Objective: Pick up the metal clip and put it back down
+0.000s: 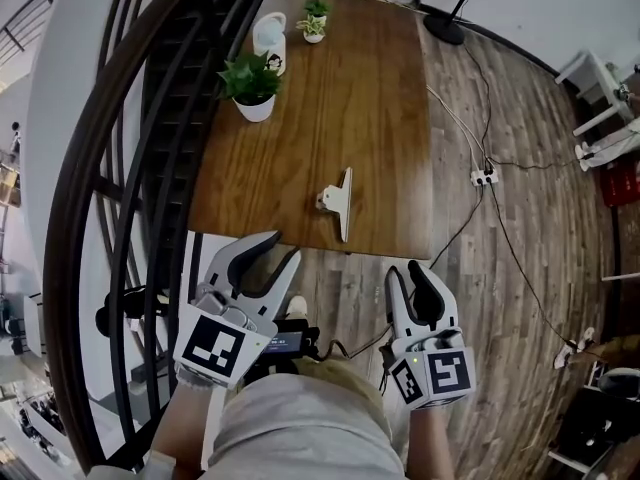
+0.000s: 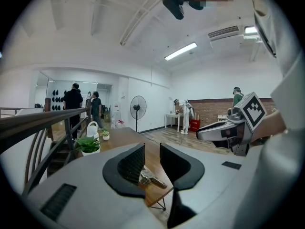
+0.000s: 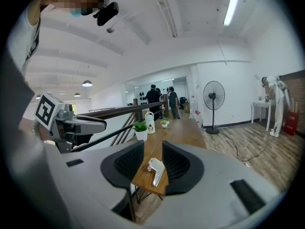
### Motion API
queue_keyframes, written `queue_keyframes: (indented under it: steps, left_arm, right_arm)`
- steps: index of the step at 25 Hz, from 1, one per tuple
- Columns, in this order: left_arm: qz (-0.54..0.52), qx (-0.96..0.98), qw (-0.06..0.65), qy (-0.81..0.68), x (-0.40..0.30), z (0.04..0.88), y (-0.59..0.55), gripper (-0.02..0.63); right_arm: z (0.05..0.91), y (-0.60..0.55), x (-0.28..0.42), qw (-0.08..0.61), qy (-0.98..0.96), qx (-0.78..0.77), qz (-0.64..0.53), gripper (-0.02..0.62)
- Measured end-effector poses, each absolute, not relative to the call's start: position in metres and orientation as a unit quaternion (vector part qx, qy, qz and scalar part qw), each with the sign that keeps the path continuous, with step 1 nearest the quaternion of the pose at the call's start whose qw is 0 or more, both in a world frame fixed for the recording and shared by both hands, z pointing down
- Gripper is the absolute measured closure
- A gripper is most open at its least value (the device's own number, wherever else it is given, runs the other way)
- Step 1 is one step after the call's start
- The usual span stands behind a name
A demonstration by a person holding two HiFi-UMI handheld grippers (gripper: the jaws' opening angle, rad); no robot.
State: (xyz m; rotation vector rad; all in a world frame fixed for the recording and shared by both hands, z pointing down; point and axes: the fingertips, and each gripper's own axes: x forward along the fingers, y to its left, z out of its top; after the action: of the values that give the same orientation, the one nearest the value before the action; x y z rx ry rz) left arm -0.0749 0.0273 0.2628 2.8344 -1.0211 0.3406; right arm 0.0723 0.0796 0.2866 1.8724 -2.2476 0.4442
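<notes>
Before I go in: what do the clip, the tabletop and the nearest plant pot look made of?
Clip: pale, silvery with a faint sheen, likely bare or plated metal.
Tabletop: brown, streaky grain, looks like varnished wood or veneer.
Plant pot: plain smooth white, probably glazed ceramic, possibly plastic.

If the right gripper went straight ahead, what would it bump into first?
Probably the metal clip near the table's front edge; it lines up between the right gripper's open fingers, though depth is unclear.
</notes>
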Motion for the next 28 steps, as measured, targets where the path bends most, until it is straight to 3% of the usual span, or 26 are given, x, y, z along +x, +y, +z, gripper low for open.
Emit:
queue_keyframes:
  steps: [28]
  left_arm:
    - [0.155, 0.924, 0.109, -0.333, -0.044, 0.310, -0.041, 0.503]
  right_arm:
    - [0.312, 0.014, 0.102, 0.105, -0.763, 0.612, 0.178, 0.463]
